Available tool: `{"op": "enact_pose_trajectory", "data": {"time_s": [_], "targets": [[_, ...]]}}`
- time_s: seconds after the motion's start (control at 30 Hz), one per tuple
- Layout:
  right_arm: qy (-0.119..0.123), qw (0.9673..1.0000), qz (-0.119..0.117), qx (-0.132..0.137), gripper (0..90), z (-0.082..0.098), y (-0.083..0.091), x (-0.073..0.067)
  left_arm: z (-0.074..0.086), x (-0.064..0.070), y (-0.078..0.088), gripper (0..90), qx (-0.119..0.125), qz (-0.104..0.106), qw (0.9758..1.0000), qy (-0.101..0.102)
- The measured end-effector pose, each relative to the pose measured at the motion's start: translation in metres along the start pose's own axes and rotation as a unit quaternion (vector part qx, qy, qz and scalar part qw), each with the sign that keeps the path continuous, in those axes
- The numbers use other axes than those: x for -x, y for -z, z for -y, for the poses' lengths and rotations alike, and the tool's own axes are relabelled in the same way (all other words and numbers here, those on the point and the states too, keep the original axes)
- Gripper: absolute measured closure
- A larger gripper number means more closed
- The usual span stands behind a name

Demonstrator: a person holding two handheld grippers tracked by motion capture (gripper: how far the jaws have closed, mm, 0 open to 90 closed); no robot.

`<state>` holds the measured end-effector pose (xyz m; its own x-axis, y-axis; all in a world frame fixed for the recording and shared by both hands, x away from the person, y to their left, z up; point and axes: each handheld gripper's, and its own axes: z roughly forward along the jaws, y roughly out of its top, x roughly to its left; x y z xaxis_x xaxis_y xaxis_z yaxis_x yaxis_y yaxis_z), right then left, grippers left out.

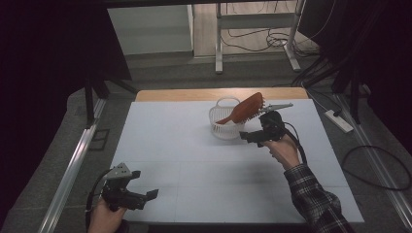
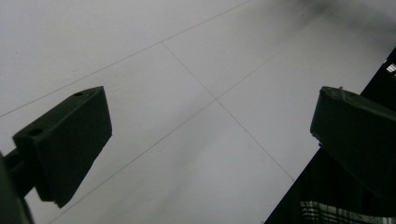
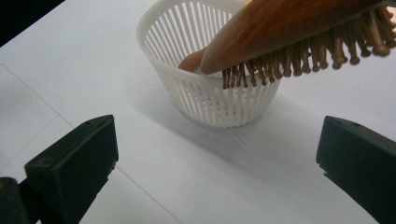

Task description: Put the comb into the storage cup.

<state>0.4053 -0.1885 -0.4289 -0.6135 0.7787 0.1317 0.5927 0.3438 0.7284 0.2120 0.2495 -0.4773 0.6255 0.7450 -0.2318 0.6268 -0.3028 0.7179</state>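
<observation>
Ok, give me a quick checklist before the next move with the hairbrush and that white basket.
1. Hairbrush in the basket: handle end is inside, head leans out over the rim, bristles down: ok.
2. Right hand-held gripper released: jaws wide apart, nothing between them: ok.
3. Basket upright on the table: ok.
4. Brush stable as it leans: cannot tell.
5. Left hand-held gripper out of the way: open, near the table's front left edge: ok.
</observation>
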Motion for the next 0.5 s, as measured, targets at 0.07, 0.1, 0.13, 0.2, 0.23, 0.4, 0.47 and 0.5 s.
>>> {"op": "enact_pose_trajectory", "data": {"time_s": [0.07,0.1,0.13,0.2,0.23,0.4,0.47,0.5], "targets": [[0.001,1.0,-0.001,0.0,0.0,0.0015,0.001,-0.0002,0.0,0.0,0.0001,0.0,0.0,0.0,1.0,0.0],[0.003,1.0,-0.002,0.0,0.0,0.0023,0.0016,-0.0003,0.0,-0.0001,0.0001,0.0,0.0,0.0,1.0,0.0],[0.003,1.0,-0.003,0.0,0.0,0.0031,0.0021,-0.0006,0.0,-0.0002,0.0002,0.0,0.0,0.0,1.0,0.001],[0.006,1.0,-0.005,-0.003,0.0,0.0047,0.0028,-0.0011,0.0,-0.0004,0.0003,0.0,0.001,0.001,1.0,0.001],[0.006,1.0,-0.005,-0.003,0.0,0.0049,0.003,-0.0013,0.0,-0.0005,0.0004,0.0,0.001,0.001,1.0,0.001],[0.014,0.9999,-0.009,-0.001,0.0,0.008,0.007,-0.0035,0.0002,-0.0009,0.0015,0.0,0.004,-0.003,1.0,0.003],[0.016,0.9998,-0.01,0.0,0.0,0.0095,0.0086,-0.004,0.0003,-0.0009,0.002,0.0,0.007,-0.005,1.0,0.004],[0.015,0.9998,-0.011,0.002,0.0,0.0106,0.0101,-0.0046,0.0003,-0.0008,0.002,0.0,0.007,-0.005,1.0,0.004]]}}
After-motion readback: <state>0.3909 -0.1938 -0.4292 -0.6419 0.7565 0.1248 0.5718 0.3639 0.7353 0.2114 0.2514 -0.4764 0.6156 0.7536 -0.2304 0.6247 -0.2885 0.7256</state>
